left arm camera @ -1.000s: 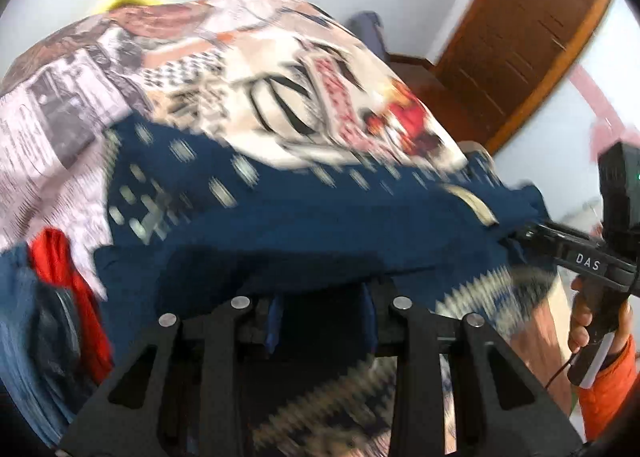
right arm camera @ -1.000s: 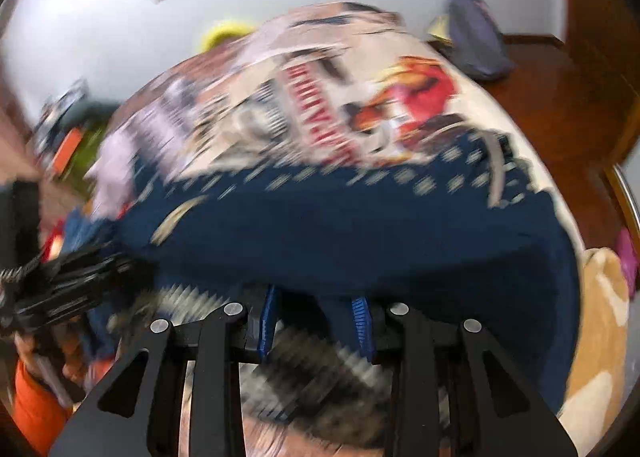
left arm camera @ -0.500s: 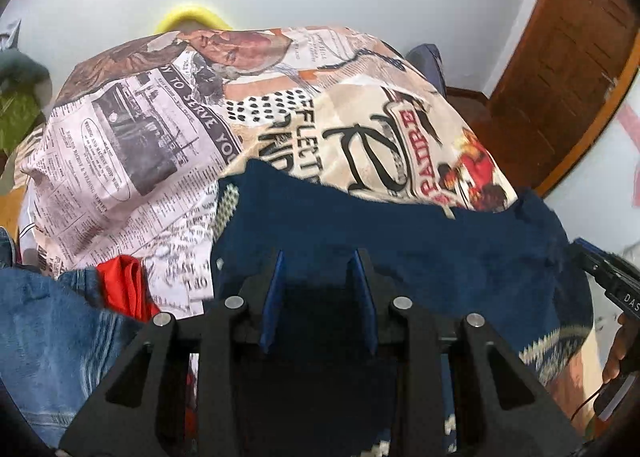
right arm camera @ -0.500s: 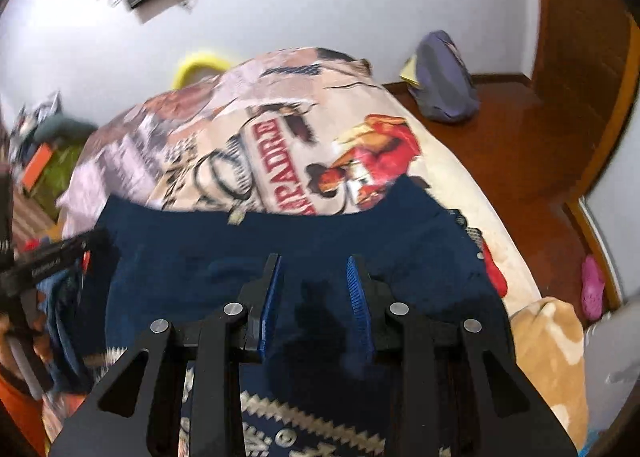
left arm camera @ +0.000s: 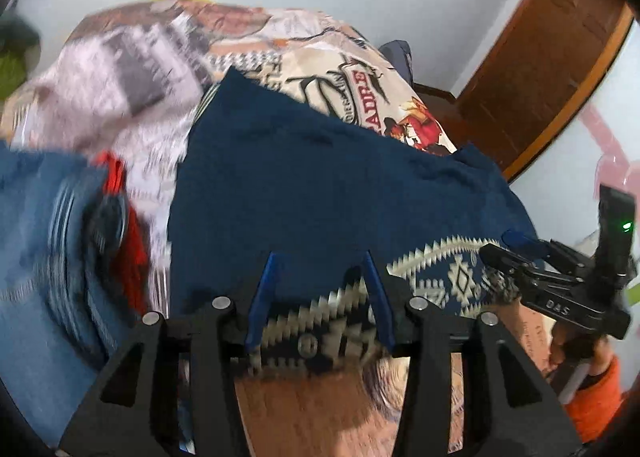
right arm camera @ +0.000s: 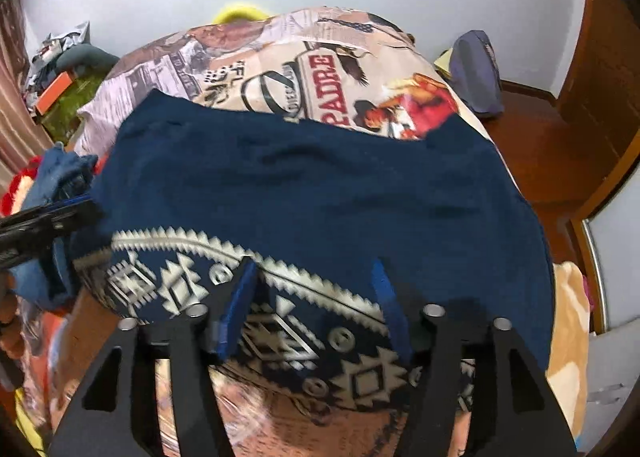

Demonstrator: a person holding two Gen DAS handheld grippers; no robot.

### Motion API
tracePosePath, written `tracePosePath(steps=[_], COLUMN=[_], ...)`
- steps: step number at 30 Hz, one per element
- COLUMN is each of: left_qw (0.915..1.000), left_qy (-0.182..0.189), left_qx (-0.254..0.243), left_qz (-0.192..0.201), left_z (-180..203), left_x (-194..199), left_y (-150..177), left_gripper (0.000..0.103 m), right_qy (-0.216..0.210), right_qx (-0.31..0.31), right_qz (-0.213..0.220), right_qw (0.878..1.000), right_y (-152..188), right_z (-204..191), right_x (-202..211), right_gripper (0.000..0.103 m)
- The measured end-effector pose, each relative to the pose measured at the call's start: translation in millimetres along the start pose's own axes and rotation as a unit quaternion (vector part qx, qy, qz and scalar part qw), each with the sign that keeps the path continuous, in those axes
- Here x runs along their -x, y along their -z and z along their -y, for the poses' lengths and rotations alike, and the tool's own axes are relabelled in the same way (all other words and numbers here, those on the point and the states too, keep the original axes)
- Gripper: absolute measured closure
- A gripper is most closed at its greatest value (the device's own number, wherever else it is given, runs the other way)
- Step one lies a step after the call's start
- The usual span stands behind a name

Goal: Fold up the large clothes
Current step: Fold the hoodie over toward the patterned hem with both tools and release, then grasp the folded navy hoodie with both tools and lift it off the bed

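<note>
**Navy garment spread on the bed, both tools spread over its near edge**

Navy garment (right arm camera: 320, 193) lies across the printed bedspread (right arm camera: 320, 57), its patterned cream-and-navy band (right arm camera: 280, 321) nearest the tools. The right tool (right arm camera: 314, 305) has its blue fingers (right arm camera: 236, 309) spread wide apart, one on either side of the band, with nothing pinched between them. The left tool (left arm camera: 320, 297) is likewise spread, its blue fingers (left arm camera: 260, 297) standing apart over the same band (left arm camera: 440, 269) at the garment's near edge; whether the pads touch the cloth cannot be told.

Ahead of both tools the plain navy cloth (left arm camera: 320, 185) runs away over the bed, lightly rippled, with the bedspread's lettering and a red figure showing beyond its far edge. To the left of the left tool sit blurred denim (left arm camera: 40, 257) and a red piece of clothing (left arm camera: 128, 241). To its right the other tool (left arm camera: 560, 281) shows, held in a hand (left arm camera: 576, 353) with an orange cuff. Farther off to the right are a wooden door (left arm camera: 540, 69) and a grey bag (right arm camera: 476, 69) on the wooden floor (right arm camera: 540, 145).
</note>
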State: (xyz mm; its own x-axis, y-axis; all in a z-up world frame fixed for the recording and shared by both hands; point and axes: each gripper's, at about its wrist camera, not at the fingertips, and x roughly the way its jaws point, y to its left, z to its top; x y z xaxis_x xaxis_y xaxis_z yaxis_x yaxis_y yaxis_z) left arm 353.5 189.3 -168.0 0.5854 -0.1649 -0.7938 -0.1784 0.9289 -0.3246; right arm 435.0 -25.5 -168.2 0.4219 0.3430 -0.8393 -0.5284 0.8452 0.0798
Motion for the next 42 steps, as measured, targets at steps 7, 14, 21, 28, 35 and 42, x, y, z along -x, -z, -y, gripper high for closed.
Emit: tracePosePath(steps=[7,14,21,28,35,42], left_qw=[0.9989,0.9939,0.9793,0.9696,0.953,0.9556], left_qy=[0.02,0.067,0.134,0.151,0.141,0.077], left_qx=[0.042,0.081,0.142,0.192,0.267,0.28], left_qz=[-0.009,-0.032,-0.054,-0.015,0.026,0.051], left_z=[-22,-27,-34,-52,-71,-58], left_x=[25,25,-7,-29,-52,-69], left_y=[42,73,75,54,32,2], left_gripper=[0.058,0.055,0.055,0.055,0.055,0.055], right_qy=[0.044,0.041,0.033,0.033,0.03,0.025], right_qx=[-0.027,-0.091,-0.096,-0.076,-0.078,-0.076], right_qz=[-0.014,-0.017,-0.006,0.003,0.001,-0.004], right_qw=[0.999,0.995,0.995,0.997,0.997,0.997], right_y=[24,40,49,48,45,43], right_z=[36,68,64,58,55,46], right_x=[10,29,45,48,43,39], right_gripper=[0.04,0.04,0.04,0.04,0.04,0.04])
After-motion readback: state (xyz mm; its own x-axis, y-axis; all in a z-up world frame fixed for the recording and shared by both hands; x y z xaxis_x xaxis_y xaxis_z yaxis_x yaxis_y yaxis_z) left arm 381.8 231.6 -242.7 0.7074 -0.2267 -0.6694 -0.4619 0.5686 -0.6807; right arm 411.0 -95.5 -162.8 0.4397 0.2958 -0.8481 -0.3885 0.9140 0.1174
